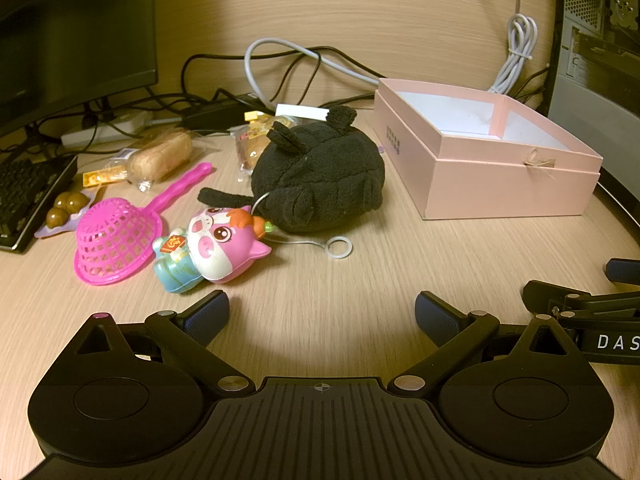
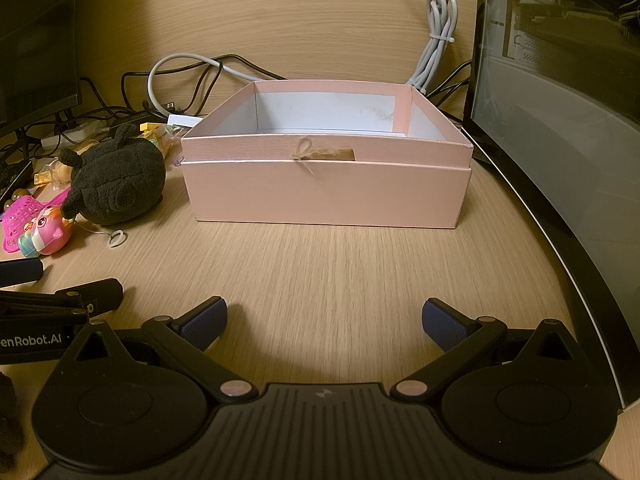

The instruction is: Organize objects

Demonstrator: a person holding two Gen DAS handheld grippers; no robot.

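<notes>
Two snack packets are half hidden behind the black plush. Both the left gripper and the right gripper are held released before the pink box.

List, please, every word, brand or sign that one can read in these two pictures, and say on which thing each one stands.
"DAS": on the right tool's body, cut off by the picture's edge.
"enRobot.AI": on the left tool's body, first letters cut off.
Red tag on the pink cat toy: one gold character, too small to read.
Dark print on the pink box side: too small to read.
Nothing else is readable.
</notes>
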